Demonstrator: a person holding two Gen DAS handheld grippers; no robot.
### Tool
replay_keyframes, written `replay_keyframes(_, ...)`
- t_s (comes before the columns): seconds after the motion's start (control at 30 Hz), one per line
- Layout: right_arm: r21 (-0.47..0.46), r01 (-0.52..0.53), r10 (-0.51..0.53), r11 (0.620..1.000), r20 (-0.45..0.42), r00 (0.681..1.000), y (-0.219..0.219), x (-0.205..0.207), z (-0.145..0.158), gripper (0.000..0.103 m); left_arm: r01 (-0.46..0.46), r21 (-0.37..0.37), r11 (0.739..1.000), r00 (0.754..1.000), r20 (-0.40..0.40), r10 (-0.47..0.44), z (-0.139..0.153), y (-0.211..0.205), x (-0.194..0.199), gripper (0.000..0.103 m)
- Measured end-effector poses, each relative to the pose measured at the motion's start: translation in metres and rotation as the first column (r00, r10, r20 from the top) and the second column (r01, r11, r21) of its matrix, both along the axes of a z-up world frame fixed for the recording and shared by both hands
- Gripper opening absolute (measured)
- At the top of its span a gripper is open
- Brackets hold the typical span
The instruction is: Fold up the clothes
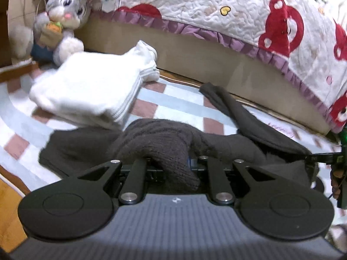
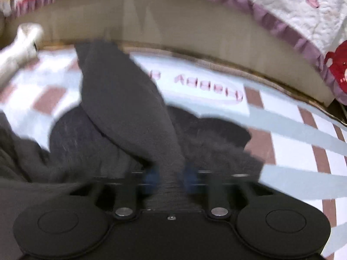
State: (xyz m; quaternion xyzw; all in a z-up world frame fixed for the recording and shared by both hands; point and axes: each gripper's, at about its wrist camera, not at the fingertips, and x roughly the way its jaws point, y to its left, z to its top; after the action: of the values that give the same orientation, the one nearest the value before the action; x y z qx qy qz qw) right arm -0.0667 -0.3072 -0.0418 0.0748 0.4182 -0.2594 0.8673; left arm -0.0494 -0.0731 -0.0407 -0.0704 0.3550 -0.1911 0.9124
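A: Left wrist view: what has the left gripper [image 1: 171, 162] got?

B: A bunch of the dark knit [image 1: 160, 143]. The cloth is pinched between its fingers and a fold hangs down over the gripper body. The jaws are closed on it.

A: And where does the rest of it lie?

B: Spread on the checked mat [image 1: 19, 112], white with pink squares and pale blue stripes. One dark strip runs up and to the right toward the bed base [image 1: 195, 49].

A: What is the white thing?

B: A folded white stack [image 1: 91, 91], up and left of the knit, its near edge overlapping the dark cloth. Behind it a plush rabbit [image 1: 65, 13] sits against the bed, and a quilt [image 1: 238, 10] with red bears and a purple frill hangs over the base.

A: Right wrist view?

B: Blurred. The right gripper [image 2: 169, 175] has a strip of the knit [image 2: 121, 99] running between its blue pads [image 2: 151, 177], so it is clamped on the cloth too. The strip rises away toward the base [image 2: 173, 21].

A: Anything else there?

B: The mat [image 2: 292, 130] with pink lettering I cannot read, and the white stack [image 2: 19, 47] at far left.
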Motion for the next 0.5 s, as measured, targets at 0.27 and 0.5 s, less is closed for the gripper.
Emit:
replay_keyframes(0.27, -0.058, 0.085, -0.074, 0.995, 0.174, 0.982, 0.022, -0.099, 0.097, 0.013, 0.083, -0.119, 0.989, 0.98, -0.169, -0.103, 0.001, 0.01, -0.015, 0.014)
replay_keyframes(0.5, 0.225, 0.093, -0.066, 0.97, -0.122, 0.99, 0.021, -0.158, 0.054, 0.026, 0.12, 0.01, 0.993, 0.956, -0.271, -0.113, -0.023, 0.002, -0.027, 0.016)
